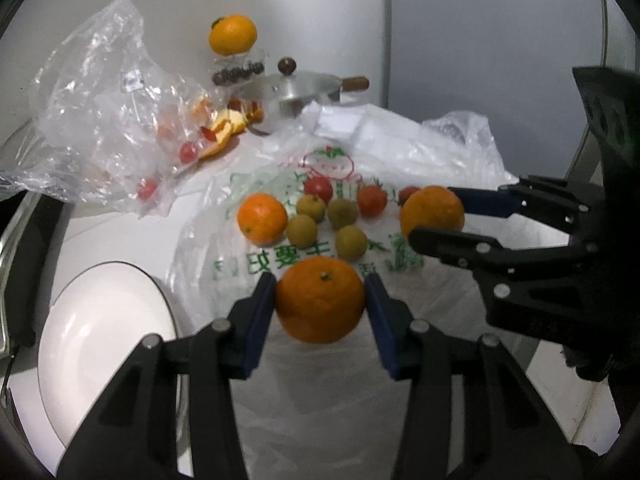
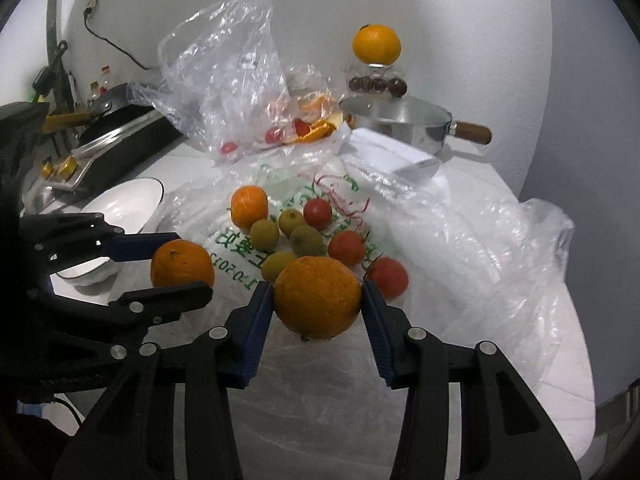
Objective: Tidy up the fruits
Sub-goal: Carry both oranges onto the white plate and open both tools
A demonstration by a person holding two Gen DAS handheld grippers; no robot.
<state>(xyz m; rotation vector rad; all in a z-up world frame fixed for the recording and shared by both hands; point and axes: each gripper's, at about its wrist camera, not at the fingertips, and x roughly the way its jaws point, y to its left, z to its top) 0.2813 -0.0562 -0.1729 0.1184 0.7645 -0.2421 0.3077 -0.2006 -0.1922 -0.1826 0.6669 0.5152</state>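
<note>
Left gripper (image 1: pixel 320 300) | clamps dimpled round orange (image 1: pixel 320 300) | right gripper (image 2: pixel 318 300) likewise

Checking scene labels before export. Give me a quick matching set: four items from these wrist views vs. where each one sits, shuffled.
Items:
1. left gripper
2. white bowl
3. pale orange
4. small green fruits

Places:
A. on the printed plastic bag
B. on top of the glass jar
C. shut on an orange
D. on the counter left of the printed plastic bag

Pairs: 1-C, 2-D, 3-B, 4-A
</note>
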